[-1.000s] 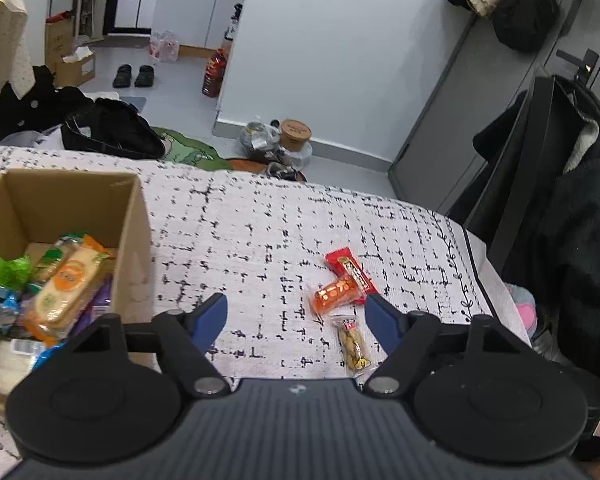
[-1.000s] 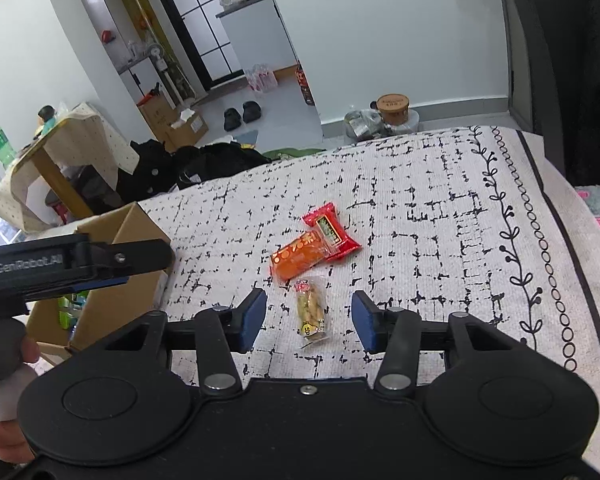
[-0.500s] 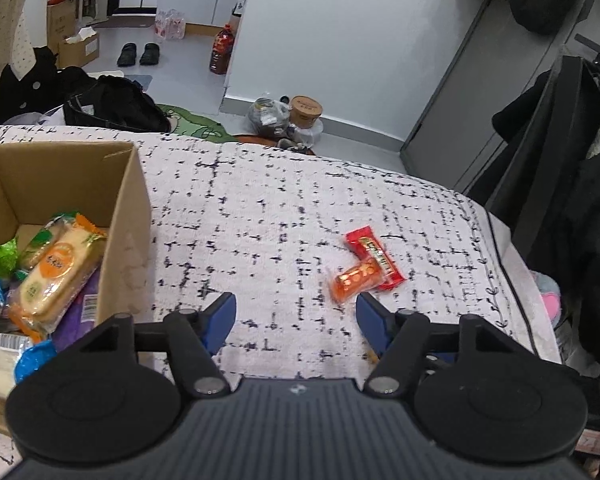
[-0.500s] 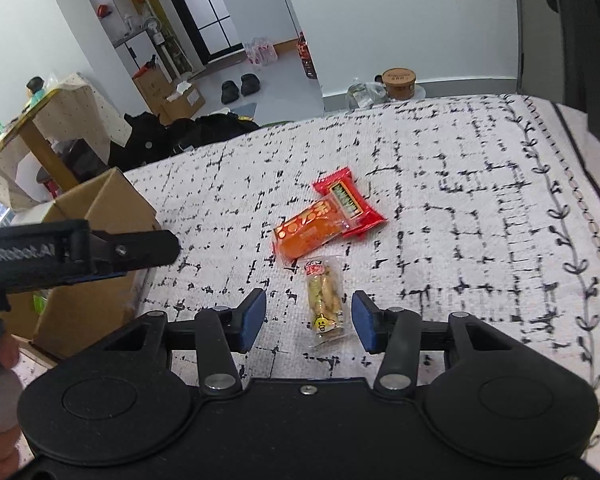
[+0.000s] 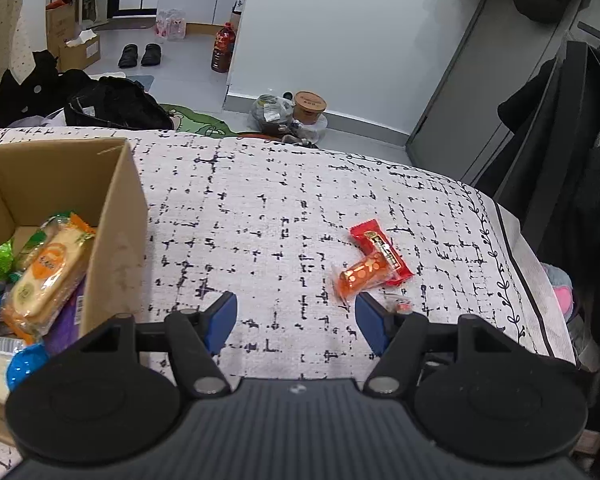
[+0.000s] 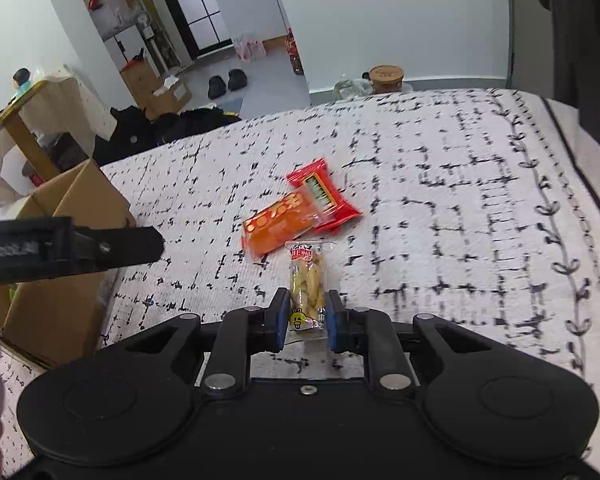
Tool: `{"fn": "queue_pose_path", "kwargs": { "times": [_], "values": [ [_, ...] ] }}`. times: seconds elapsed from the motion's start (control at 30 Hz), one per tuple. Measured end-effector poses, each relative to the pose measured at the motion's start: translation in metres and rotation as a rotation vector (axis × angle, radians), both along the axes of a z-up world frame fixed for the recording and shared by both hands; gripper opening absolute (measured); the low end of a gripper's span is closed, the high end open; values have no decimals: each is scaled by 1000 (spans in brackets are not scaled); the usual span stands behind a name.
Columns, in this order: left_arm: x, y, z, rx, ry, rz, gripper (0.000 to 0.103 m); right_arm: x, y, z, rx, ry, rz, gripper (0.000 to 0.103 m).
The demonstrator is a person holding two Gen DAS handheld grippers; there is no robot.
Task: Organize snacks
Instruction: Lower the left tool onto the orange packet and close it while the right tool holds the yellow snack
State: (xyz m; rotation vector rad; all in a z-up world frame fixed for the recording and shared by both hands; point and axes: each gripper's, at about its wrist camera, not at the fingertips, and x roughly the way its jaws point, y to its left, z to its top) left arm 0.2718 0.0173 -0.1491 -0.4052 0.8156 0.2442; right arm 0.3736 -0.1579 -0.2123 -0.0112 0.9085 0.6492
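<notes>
My right gripper (image 6: 307,318) has the clear packet (image 6: 307,280) pinched at its near end, pads on both sides. It lies on the patterned surface (image 6: 440,184), long axis running straight away from me, in line with the fingers. Far end nearly touches the orange packet (image 6: 274,226), which overlaps the red packet (image 6: 324,196) just beyond.

My left gripper (image 5: 296,320) hangs about half open, nothing between the fingers, over bare cloth. In its view the orange packet sits ahead and right, close to the right finger; the clear one is mostly hidden behind that finger.

The box (image 5: 116,216) stands left of both grippers, open-topped, already holding several snacks. From the right wrist it lies well off to the left, with my left gripper in between.

Judgement: next is to lift and carry left to the box. The grip takes only one end, so the packet may droop or swing. Left gripper is nearer the box and may crowd the path.
</notes>
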Motion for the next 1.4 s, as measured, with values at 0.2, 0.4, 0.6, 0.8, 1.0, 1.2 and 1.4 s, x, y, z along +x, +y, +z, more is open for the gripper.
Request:
{"fn": "queue_pose_path", "kwargs": {
  "times": [0.2,0.4,0.6,0.8,1.0,1.2,1.4],
  "values": [
    [10,-10,-6,9,-5,-28,65,2,-16,8,10,-12,-31,19],
    [27,-19,-18,28,7,-71,65,6,-31,11,10,-9,-71,19],
    [46,-27,-29,30,26,-115,69,7,-42,15,3,-8,-86,19],
    [60,-35,-35,48,27,-141,83,11,-48,17,3,-8,-101,19],
    [75,-43,-46,91,49,-169,84,14,-55,16,-3,-4,-113,19],
    [84,-47,-53,152,45,-143,83,15,-59,12,-11,5,-118,19],
    [88,-44,-53,153,22,-145,74,17,-60,11,-6,8,-123,19]
  ]
}}
